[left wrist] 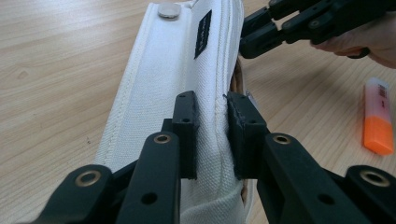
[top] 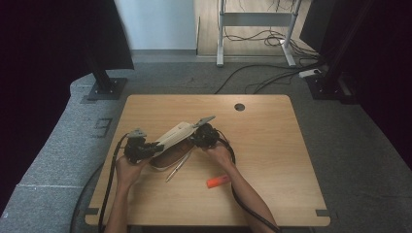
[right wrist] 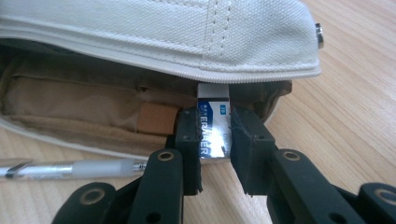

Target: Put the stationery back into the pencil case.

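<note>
While the white pencil case (top: pixel 170 138) at the table's (top: pixel 272 145) middle is pinched open by the left gripper (left wrist: pixel 212 135), an eraser (right wrist: pixel 214 130) is pinched by the right gripper (right wrist: pixel 214 140) at the case's 2 o'clock end and likely must be pushed in, then let go.

White pouch (top: pixel 173 136) between two claws, orange marker (top: pixel 218 181) nearby

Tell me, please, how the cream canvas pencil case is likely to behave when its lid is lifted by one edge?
The cream canvas pencil case will probably flop: the left gripper pinches a fold of cloth that creases between its pads. The lid sags over the brown lining, so it likely needs holding open. The weave looks grippy, unlikely to slip.
</note>
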The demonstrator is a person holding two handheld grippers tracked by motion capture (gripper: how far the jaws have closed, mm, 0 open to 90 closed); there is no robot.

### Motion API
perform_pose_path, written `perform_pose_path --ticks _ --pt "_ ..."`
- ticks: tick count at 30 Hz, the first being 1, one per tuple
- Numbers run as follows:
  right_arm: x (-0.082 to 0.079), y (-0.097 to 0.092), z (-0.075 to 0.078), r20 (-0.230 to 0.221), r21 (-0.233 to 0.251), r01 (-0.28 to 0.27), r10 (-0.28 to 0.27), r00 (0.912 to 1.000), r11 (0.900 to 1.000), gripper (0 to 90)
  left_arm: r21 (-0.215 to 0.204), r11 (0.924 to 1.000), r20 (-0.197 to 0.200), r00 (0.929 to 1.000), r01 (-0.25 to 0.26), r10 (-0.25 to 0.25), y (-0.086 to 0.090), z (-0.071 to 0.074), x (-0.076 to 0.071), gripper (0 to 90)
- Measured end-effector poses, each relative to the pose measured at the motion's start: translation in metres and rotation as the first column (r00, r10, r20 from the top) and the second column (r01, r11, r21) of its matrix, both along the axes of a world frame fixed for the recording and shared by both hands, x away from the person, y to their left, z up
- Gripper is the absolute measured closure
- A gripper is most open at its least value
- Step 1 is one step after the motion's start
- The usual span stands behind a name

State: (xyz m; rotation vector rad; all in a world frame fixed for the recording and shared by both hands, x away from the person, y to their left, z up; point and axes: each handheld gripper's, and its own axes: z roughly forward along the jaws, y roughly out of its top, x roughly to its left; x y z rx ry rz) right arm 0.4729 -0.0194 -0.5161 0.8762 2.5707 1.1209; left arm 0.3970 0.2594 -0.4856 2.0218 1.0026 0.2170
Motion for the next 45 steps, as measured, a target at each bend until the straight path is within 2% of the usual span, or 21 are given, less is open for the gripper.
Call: perform_pose_path --ticks 7,21,30,36,39,45 --pt "0.007 0.009 -0.007 -0.008 -0.016 0.002 -0.002 1.0000 0.9999 71.7 0.000 1.0000 -0.001 1.0000 0.000 0.000 -0.001 0.000 0.000 74.5" --pt "0.017 0.023 -0.013 0.008 -0.002 0.020 -0.020 0.9998 0.9998 71.5 -0.003 1.0000 0.000 1.0000 0.008 -0.008 -0.002 0.000 0.000 74.4" --pt "0.022 0.029 -0.017 0.007 -0.024 0.017 -0.017 0.9998 0.9996 70.8 -0.003 0.9999 0.001 0.9999 0.015 -0.015 -0.003 0.000 0.000 74.4" --pt "0.022 0.024 -0.016 -0.001 -0.015 0.014 -0.014 0.9999 0.9998 59.4 -0.005 0.9999 0.001 0.9999 0.012 -0.012 -0.002 -0.001 0.000 74.5" --pt "0.020 0.021 -0.011 0.007 -0.027 0.005 -0.005 1.0000 0.9996 53.9 -0.007 0.9999 0.001 1.0000 0.009 -0.009 -0.002 -0.001 0.000 74.6" --pt "0.014 0.011 -0.007 -0.006 -0.034 0.002 -0.003 1.0000 0.9994 40.9 -0.008 0.9999 0.001 1.0000 0.008 -0.008 -0.002 -0.001 0.000 74.6"
